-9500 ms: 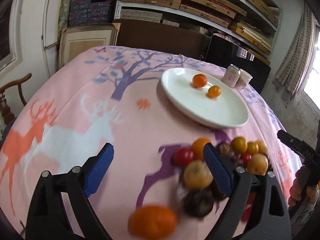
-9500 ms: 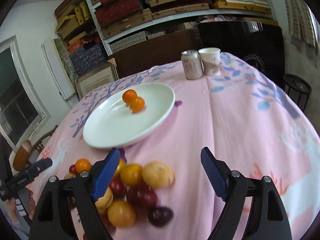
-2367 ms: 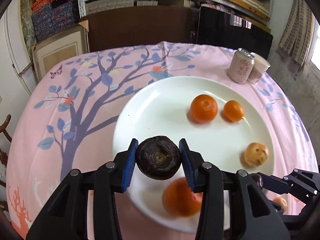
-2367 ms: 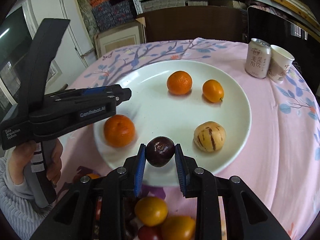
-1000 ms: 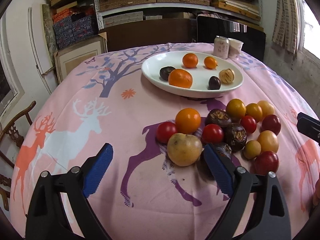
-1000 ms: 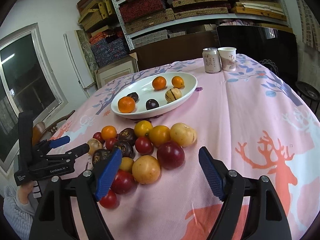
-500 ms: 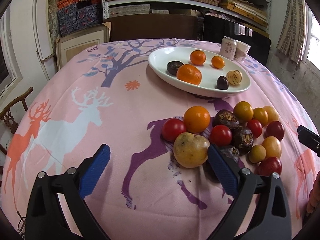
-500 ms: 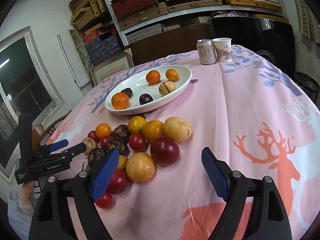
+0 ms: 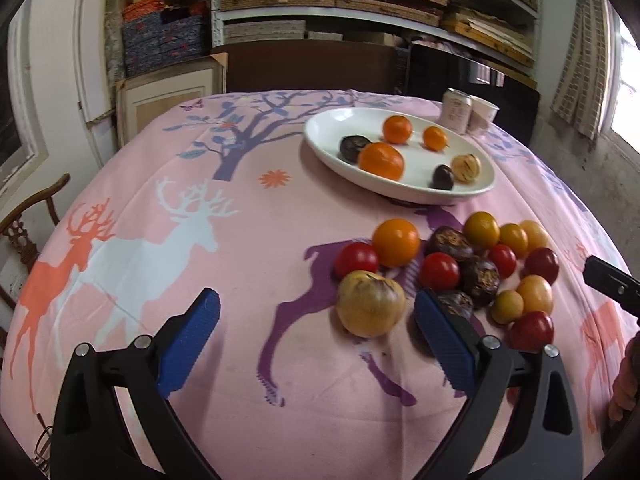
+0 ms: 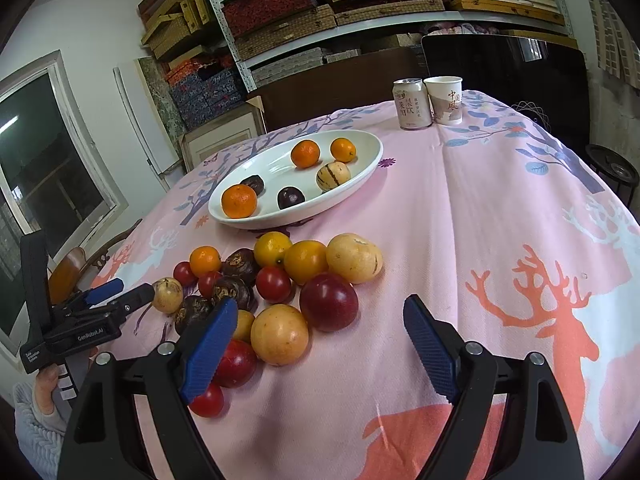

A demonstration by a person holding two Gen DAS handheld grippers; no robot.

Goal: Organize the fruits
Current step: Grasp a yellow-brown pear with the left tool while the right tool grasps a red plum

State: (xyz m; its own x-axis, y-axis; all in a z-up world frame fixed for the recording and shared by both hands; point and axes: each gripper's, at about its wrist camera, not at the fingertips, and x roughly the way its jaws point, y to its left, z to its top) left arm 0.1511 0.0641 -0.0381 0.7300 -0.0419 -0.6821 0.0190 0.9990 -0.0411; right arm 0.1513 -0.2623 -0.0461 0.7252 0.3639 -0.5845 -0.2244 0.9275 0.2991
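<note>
pink deer tablecloth (image 9: 160,200), white plate (image 9: 320,140), loose fruit (image 10: 280,280)

A pink tablecloth (image 10: 460,216) carries orange, white and purple deer and a purple tree with blue leaves. At twelve o'clock, the white plate (image 10: 362,162) holds three orange fruits, two dark purple ones and a cream fruit striped brown (image 10: 333,175). The loose pile (image 10: 280,280) mixes red, yellow, orange and brown-black. Both grippers are black with blue pads (image 10: 430,346).
</note>
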